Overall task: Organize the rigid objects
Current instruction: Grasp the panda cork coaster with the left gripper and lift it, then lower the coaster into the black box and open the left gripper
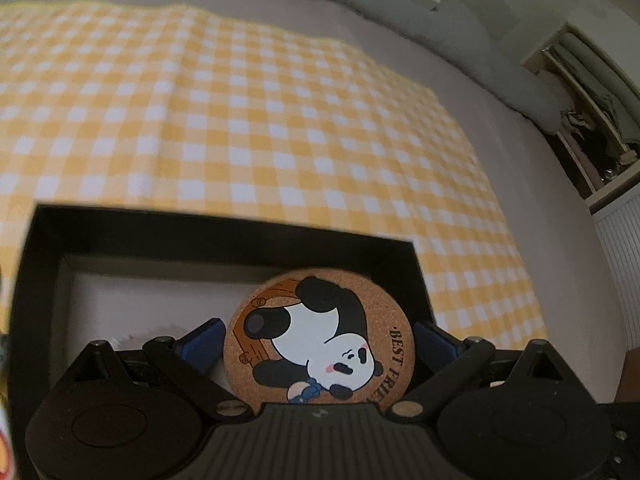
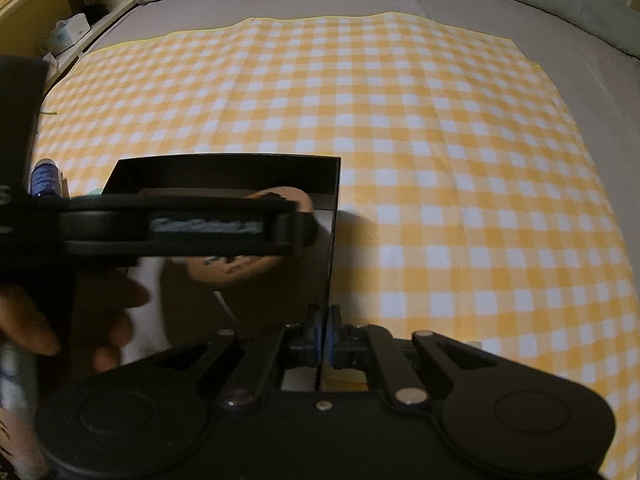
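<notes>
My left gripper (image 1: 318, 340) is shut on a round cork coaster (image 1: 318, 340) printed with a panda, held by its edges over the open black box (image 1: 224, 236). In the right wrist view the left gripper (image 2: 288, 224) shows blurred across the box (image 2: 224, 170), with the coaster (image 2: 236, 270) partly hidden behind it. My right gripper (image 2: 323, 332) is shut on the right wall of the black box at its near corner. The box has a pale floor.
The box sits on a yellow and white checked cloth (image 2: 440, 160) spread over a grey bed. A small blue bottle (image 2: 46, 178) stands left of the box. Shelves (image 1: 580, 92) stand at the far right, bedding folds along the back.
</notes>
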`<control>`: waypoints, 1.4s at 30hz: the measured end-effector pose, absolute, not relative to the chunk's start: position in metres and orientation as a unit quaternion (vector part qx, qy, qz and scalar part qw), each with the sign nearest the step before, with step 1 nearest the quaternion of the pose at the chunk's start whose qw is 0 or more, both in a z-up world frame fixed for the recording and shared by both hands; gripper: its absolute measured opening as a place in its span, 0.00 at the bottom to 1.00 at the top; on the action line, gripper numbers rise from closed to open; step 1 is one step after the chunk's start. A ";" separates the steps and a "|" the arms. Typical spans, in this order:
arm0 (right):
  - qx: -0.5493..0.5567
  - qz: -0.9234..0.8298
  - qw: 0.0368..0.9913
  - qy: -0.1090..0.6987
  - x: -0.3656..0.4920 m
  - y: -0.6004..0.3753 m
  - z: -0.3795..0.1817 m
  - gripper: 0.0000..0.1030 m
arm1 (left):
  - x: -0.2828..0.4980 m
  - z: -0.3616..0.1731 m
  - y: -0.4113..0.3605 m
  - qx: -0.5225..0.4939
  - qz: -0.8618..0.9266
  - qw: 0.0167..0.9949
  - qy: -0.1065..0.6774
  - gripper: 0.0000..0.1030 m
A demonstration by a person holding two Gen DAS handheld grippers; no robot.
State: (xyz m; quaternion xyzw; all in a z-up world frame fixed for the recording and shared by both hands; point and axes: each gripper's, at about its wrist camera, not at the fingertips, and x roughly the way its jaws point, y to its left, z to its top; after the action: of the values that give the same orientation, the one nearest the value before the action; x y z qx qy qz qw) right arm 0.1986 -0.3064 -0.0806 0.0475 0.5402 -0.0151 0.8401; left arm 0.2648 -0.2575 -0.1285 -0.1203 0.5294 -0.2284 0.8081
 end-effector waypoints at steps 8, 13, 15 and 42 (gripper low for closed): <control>0.049 -0.018 0.841 0.539 0.203 -0.308 -0.078 0.04 | 0.268 -0.133 -0.263 -0.113 -0.224 0.810 0.530 1.00; 0.051 -0.018 0.840 0.539 0.206 -0.309 -0.078 0.04 | 0.271 -0.132 -0.260 -0.119 -0.221 0.804 0.539 1.00; 0.050 -0.018 0.840 0.540 0.206 -0.309 -0.078 0.04 | 0.269 -0.130 -0.255 -0.119 -0.223 0.802 0.541 1.00; 0.056 -0.038 0.851 0.521 0.201 -0.305 -0.081 0.04 | 0.181 -0.030 -0.133 -0.029 -0.200 0.870 0.449 1.00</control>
State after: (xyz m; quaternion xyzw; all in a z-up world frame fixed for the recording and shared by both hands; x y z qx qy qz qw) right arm 0.2007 -0.3048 -0.0808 0.0564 0.5207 -0.0377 0.8510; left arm 0.1811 -0.1332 -0.0295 -0.0290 0.4495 -0.2000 0.8701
